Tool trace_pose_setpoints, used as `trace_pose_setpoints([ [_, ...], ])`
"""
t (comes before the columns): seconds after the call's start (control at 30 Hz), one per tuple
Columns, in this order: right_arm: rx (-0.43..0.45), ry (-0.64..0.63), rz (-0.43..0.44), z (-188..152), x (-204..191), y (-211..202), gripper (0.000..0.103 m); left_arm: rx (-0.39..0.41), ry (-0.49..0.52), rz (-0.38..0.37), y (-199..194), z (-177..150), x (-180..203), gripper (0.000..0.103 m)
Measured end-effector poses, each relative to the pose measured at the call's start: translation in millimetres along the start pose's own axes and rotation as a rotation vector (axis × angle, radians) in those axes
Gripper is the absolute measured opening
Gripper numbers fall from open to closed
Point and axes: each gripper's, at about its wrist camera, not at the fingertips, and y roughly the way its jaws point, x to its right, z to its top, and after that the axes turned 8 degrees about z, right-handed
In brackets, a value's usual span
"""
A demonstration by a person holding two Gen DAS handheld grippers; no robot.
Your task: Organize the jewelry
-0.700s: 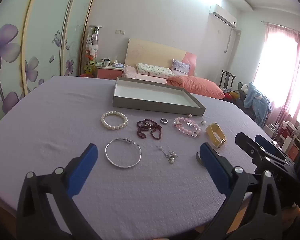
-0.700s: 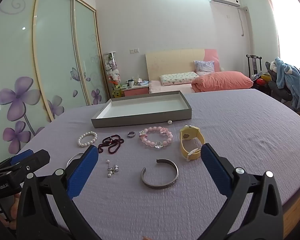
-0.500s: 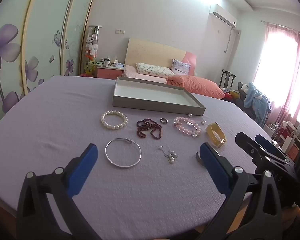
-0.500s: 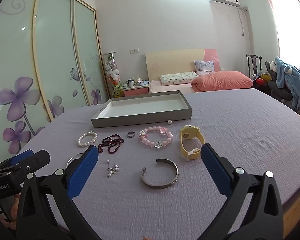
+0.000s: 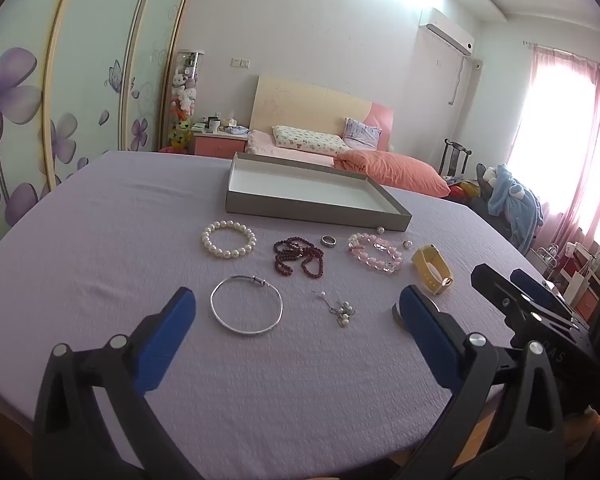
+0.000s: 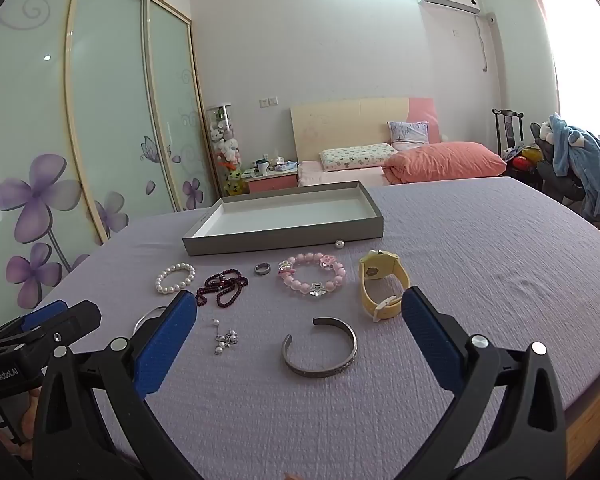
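Landmark: tray (image 6: pixel 284 236), grey, shallow, nothing in it, far side of the table (image 6: pixel 480 264).
Pearl bracelet (image 6: pixel 175 278): near the tray's left corner, on the cloth.
Thin bangle (image 5: pixel 246 306): nearer than the pearls, well apart from the tray.
Dark beads (image 6: pixel 222 288): bunched, right of the pearls, in front of the tray.
Pearl charm (image 6: pixel 224 338): small cluster on a chain, nearer than the dark beads.
Ring (image 6: pixel 262 268): just in front of the tray's near wall.
Pink bracelet (image 6: pixel 312 278): in front of the tray's right half.
Cuff (image 6: pixel 320 348): open band, nearest piece, well apart from the tray.
Loose pearl (image 6: pixel 339 244): touching or just beside the tray's near wall.
Watch (image 6: pixel 382 290): yellow, off the tray's right corner.
Left gripper (image 5: pixel 296 312): jaws wide, holding nothing, over the bangle.
Right gripper (image 6: pixel 300 316): jaws wide, holding nothing, over the cuff.
Step, judged: first pick; nothing trayed yet.
Advice: pinch across a rim, not the flat ring; lift clear of neighbours; lower into the tray, spaced apart.
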Motion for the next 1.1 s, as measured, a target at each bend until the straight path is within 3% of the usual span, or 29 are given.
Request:
trace_pose_setpoints([
  [1.1,0.001,0.001,0.001,-0.4,-0.5,-0.5,0.102,-0.001,-0.004,0.002,0.0,-2.8,3.1,0.101],
])
